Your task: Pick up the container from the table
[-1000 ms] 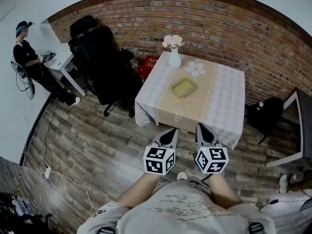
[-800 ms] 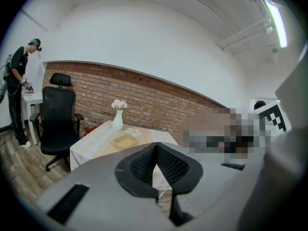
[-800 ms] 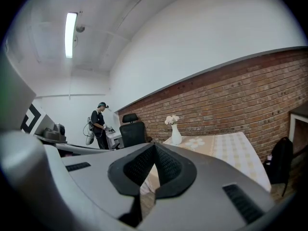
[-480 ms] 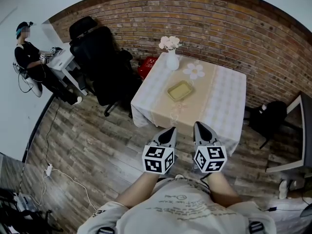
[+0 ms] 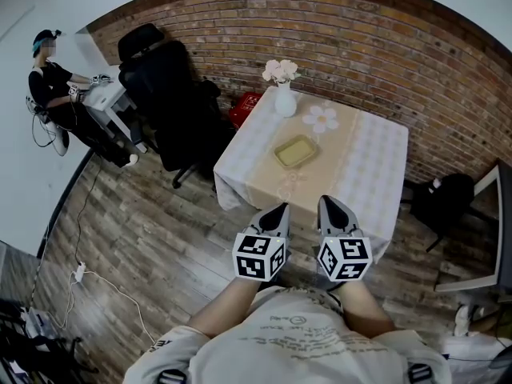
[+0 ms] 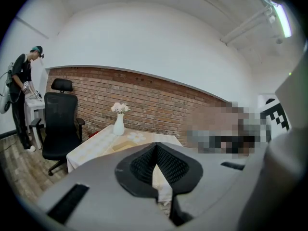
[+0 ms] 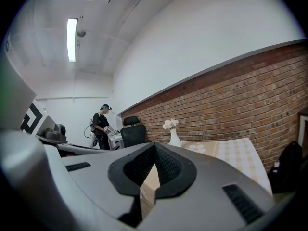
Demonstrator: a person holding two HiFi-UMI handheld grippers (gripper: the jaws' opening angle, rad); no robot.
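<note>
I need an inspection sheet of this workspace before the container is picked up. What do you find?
Surface: table, cloth-covered, standing on a wooden floor.
Job's things: container near the table's middle, untouched.
Clutter: vase with flowers; flower-shaped mat beside it.
Grippers: left gripper and right gripper both shut, empty, held in front of the table.
Cables: white cable on the floor, left side.
Surroundings: brick wall, black chairs, a person at a white desk.

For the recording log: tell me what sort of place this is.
Likely a staged room in a lab or office: a brick wall, a cloth-covered table with a vase and a container, and an office chair beside a desk where a person stands.
</note>
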